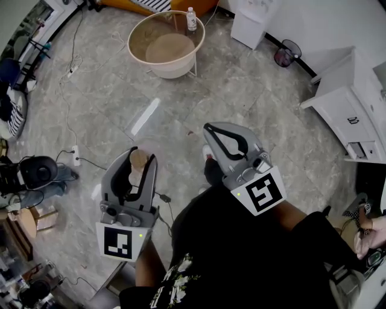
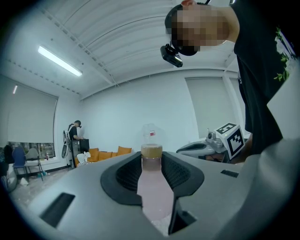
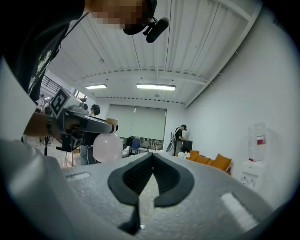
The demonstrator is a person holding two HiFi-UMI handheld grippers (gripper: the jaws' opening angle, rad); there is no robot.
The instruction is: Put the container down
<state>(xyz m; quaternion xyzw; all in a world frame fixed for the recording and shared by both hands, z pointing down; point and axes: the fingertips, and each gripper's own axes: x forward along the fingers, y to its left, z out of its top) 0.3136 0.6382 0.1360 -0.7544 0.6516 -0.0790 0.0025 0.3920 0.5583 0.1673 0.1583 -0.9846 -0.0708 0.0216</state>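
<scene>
The container (image 1: 138,160) is a pale pink flask-shaped bottle (image 2: 153,190) with a tan lid. My left gripper (image 1: 142,156) is shut on it, its dark pads pressing both sides of the neck (image 2: 152,161), and holds it in the air above the floor. In the right gripper view the container (image 3: 107,146) hangs round-bellied from the left gripper's fingers (image 3: 91,123). My right gripper (image 1: 210,129) is held to the right at about the same height; its jaws (image 3: 152,158) are shut with nothing between them. It also shows in the left gripper view (image 2: 202,146).
A round beige tub (image 1: 166,43) stands on the stone floor ahead, a plastic bottle (image 1: 191,19) behind it. White cabinets (image 1: 353,105) and a dark bin (image 1: 287,53) line the right. Cables and a power strip (image 1: 75,155) lie at left. A person (image 3: 180,139) stands far off by an orange sofa (image 2: 110,153).
</scene>
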